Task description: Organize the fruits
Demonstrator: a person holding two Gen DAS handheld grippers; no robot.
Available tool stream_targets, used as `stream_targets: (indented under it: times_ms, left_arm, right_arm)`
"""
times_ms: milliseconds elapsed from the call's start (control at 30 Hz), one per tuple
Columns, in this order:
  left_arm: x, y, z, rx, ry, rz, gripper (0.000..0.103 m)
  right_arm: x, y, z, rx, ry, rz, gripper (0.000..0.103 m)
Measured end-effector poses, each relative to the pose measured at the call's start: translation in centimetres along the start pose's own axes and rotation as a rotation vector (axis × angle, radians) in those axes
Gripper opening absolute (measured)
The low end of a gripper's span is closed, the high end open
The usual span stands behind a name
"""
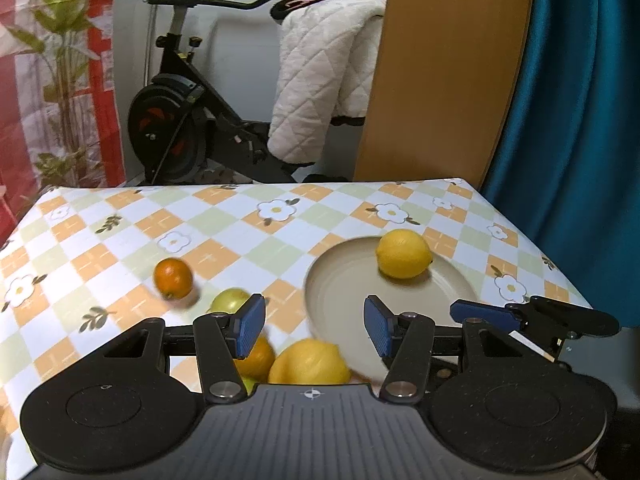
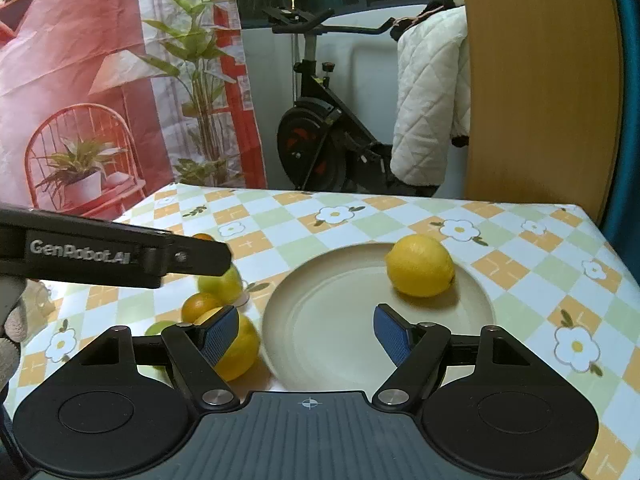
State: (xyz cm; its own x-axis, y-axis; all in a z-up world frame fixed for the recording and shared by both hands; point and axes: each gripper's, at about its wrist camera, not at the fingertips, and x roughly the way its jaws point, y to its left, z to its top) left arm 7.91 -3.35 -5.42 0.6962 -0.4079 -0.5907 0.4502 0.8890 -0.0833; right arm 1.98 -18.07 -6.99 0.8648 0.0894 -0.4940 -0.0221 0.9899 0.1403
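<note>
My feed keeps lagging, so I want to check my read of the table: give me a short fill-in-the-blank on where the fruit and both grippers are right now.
1. The plate holds exactly ____ fruit.
2. That fruit is a ____.
3. The small orange lies on the ____, apart from the plate.
4. The left gripper and the right gripper both hold ____.

Missing words: one; lemon; tablecloth; nothing
</note>
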Motion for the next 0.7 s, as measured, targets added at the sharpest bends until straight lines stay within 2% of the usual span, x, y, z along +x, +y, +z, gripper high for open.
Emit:
stream_targets:
  times_ms: [433,700]
  left_arm:
    - [-3.3,3.2,-2.8,-0.085,-0.019,0.029,0.057]
    - [-3.8,4.6,-5.3,-0.131,0.026,0.027,0.057]
  right_arm:
    - [-1.4,1.5,-0.9,-0.004,-0.001,0.023,0.07]
    - [-1.8,2.7,-1.9,-0.034,0.027,0.038,0.067]
